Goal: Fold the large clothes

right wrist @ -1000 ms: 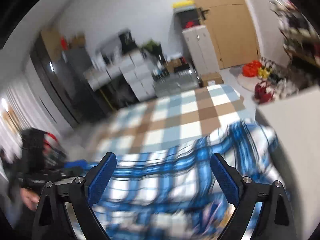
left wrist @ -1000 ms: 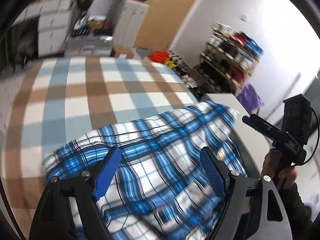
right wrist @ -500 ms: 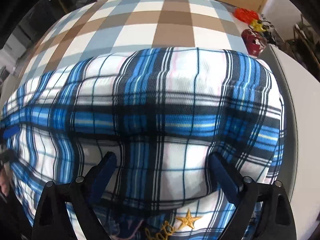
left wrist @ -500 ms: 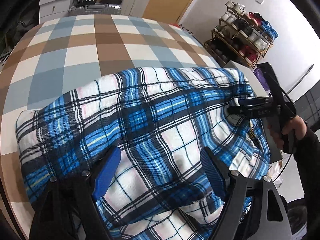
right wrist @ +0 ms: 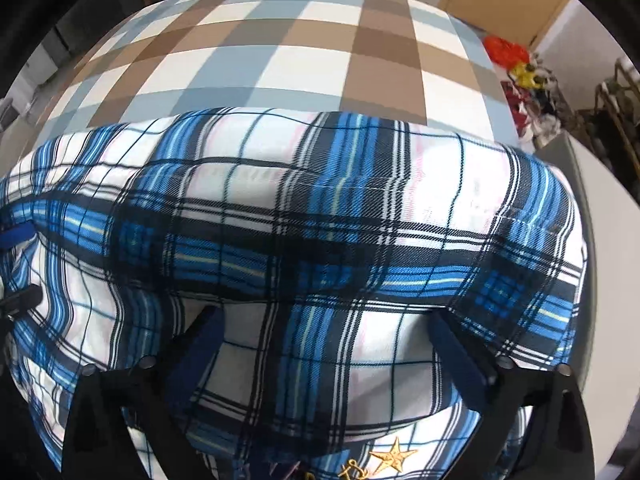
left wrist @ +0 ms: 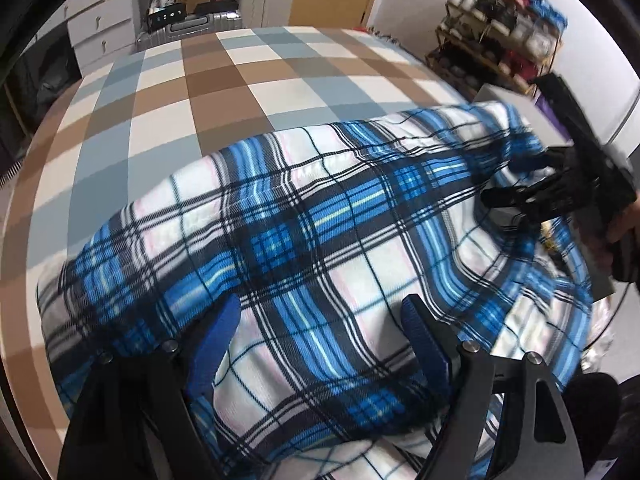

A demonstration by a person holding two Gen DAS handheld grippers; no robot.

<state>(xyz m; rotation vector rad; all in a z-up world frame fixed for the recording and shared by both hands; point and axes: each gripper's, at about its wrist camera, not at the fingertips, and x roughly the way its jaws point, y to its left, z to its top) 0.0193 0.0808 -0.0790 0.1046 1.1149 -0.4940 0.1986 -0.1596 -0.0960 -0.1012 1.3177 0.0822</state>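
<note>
Hovering right gripper, down-tilted, over shirt

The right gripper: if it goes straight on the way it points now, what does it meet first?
Most likely the blue plaid garment, which fills the space ahead of the open right gripper; how near the cloth lies is unclear.

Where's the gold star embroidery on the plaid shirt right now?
In the right wrist view, the gold star embroidery sits at the bottom edge, on the blue plaid shirt.
</note>
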